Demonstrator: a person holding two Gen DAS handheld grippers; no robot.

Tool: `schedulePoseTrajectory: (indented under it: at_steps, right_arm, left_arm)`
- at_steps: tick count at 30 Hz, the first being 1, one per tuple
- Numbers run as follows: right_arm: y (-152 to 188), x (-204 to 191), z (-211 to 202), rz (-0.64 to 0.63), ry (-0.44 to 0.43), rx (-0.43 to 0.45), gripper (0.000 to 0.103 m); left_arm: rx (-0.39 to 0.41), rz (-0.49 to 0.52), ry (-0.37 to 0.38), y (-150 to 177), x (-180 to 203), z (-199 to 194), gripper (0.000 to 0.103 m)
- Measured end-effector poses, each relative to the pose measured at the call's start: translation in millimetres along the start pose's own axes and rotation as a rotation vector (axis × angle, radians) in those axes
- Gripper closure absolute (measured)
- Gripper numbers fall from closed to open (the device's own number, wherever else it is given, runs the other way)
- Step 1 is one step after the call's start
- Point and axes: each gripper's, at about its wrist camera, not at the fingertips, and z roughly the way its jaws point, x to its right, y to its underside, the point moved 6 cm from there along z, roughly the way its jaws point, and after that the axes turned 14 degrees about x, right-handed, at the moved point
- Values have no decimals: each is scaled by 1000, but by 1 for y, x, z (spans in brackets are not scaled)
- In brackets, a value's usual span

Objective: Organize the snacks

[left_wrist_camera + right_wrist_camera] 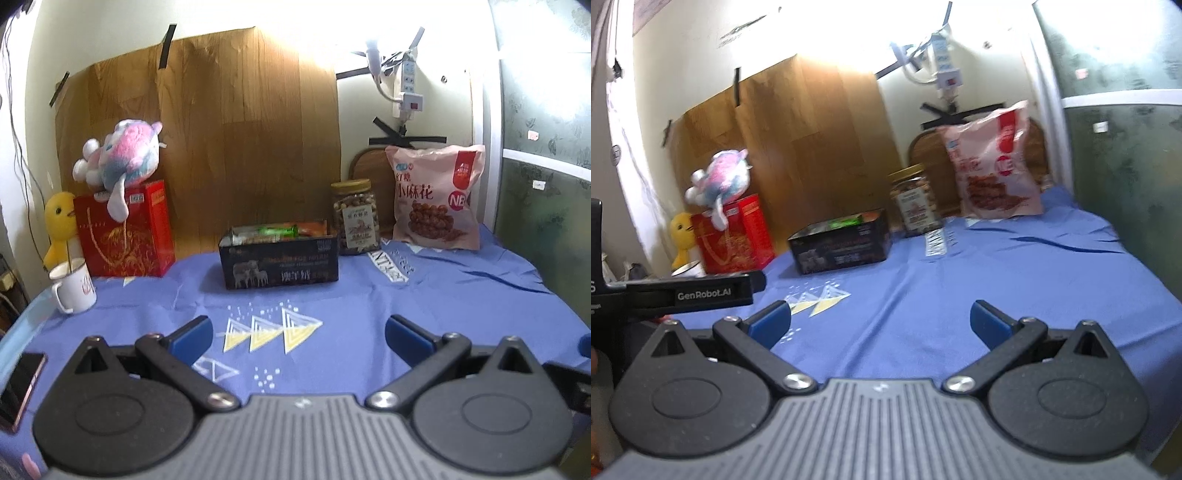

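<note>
Cream wall [92, 40] at rear, strongly overexposed by light from above. A wood-grain sheet [221, 129] is fixed to it with black tape strips [168, 46]; a white power strip [408, 79] hangs right of the sheet. Green patterned panel [543, 147] on the right; table covered by blue cloth [443, 295].

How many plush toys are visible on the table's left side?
2. A pink-blue plush lies atop the red box; a yellow duck plush stands left of that box. Others may be hidden.
</note>
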Motion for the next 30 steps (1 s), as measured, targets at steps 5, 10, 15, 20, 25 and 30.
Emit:
schedulePoseTrajectory:
  at_steps: [5, 10, 15, 20, 25, 30]
  right_arm:
    - [-38, 3, 5, -7, -47, -22, 0]
    - [-71, 8, -8, -3, -69, 4, 0]
    - [-61, 8, -9, 9, -91, -19, 0]
    - [-38, 0, 5, -23, -94, -76, 0]
    - [-31, -1, 12, -35, -87, -107, 0]
    - [-22, 5, 19, -38, -68, -129, 0]
  left_arm:
    - [48, -10, -3, -30, -9, -3, 0]
    - [36, -39, 11, -46, -17, -3, 0]
    - [-38, -62, 57, -29, -12, -2, 0]
    - [-100, -49, 62, -6, -6, 2, 0]
    - [-141, -32, 31, 6, -7, 8, 0]
    - [-156, 13, 28, 13, -3, 10, 0]
